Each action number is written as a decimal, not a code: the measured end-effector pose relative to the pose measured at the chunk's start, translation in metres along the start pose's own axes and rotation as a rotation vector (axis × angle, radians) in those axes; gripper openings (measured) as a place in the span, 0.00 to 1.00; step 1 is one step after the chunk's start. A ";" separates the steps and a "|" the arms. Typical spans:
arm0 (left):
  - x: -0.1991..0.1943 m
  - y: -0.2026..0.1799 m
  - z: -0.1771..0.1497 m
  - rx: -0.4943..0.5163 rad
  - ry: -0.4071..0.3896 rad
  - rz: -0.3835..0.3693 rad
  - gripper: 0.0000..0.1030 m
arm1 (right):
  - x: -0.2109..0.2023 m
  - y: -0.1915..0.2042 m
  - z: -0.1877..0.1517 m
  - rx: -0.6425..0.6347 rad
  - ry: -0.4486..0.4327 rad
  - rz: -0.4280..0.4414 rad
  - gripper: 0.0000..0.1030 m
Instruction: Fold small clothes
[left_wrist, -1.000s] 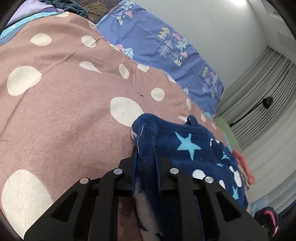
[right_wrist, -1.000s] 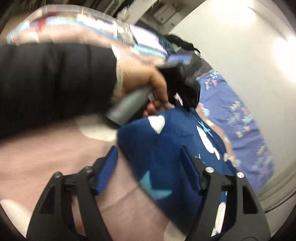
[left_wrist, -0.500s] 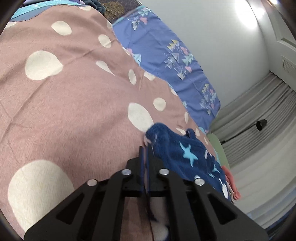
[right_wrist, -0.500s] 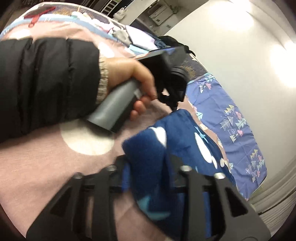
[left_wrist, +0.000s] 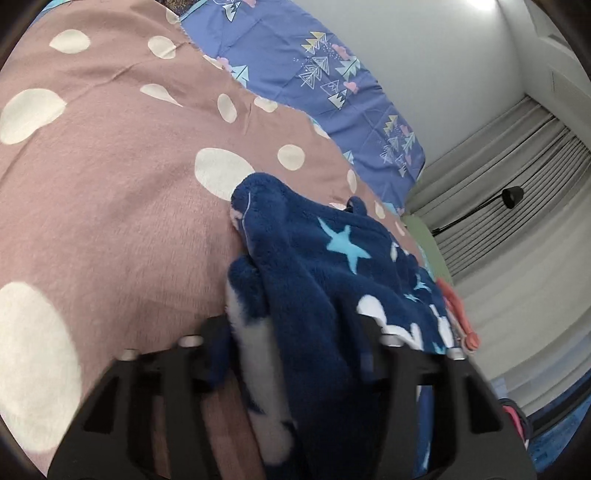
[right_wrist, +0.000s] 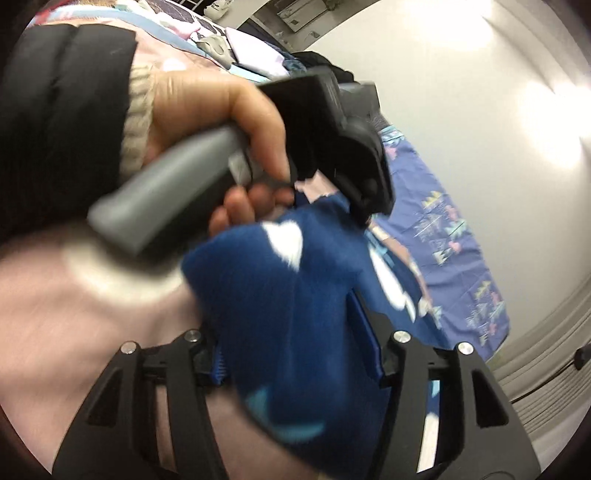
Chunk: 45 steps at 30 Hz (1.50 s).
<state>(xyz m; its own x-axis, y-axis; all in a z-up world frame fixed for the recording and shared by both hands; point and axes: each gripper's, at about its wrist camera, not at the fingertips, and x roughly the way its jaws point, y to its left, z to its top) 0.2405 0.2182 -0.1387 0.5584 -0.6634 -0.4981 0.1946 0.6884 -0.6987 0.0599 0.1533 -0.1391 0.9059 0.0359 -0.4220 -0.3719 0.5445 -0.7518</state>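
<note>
A dark blue fleece garment (left_wrist: 332, 258) with light blue stars and white patches lies bunched on the pink-brown dotted bedspread (left_wrist: 110, 184). My left gripper (left_wrist: 293, 347) sits at its near edge. Its jaws are opening, and the fleece bulges loosely between them. In the right wrist view the same garment (right_wrist: 280, 295) fills my right gripper (right_wrist: 295, 343), whose blue pads press on a thick fold from both sides. Just beyond, a hand (right_wrist: 214, 118) in a black sleeve holds the left gripper's grey handle (right_wrist: 166, 195).
A blue sheet with tree prints (left_wrist: 314, 74) runs along the white wall behind the bedspread. A coral cloth (left_wrist: 458, 310) lies past the garment on the right. Grey curtains (left_wrist: 517, 166) and a black lamp (left_wrist: 513, 195) stand at the far right.
The left jaws, pinched tight on the garment's edge before, have spread apart. The right jaws went from wide around the fleece to clamped on its fold. Both hands drew closer together.
</note>
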 end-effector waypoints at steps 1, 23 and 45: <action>0.001 0.003 0.001 -0.015 -0.006 -0.006 0.28 | 0.005 0.003 0.001 -0.016 -0.007 -0.010 0.38; 0.003 -0.195 0.037 0.319 -0.056 0.079 0.22 | -0.065 -0.201 -0.071 0.847 -0.191 0.263 0.17; 0.260 -0.376 -0.087 0.818 0.323 0.354 0.43 | -0.062 -0.269 -0.350 1.664 -0.035 0.380 0.17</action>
<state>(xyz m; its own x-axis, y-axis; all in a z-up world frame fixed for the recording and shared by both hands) 0.2427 -0.2384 -0.0503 0.4667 -0.3412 -0.8159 0.6301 0.7757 0.0361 0.0325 -0.2888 -0.0883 0.8347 0.3653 -0.4120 0.0249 0.7224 0.6910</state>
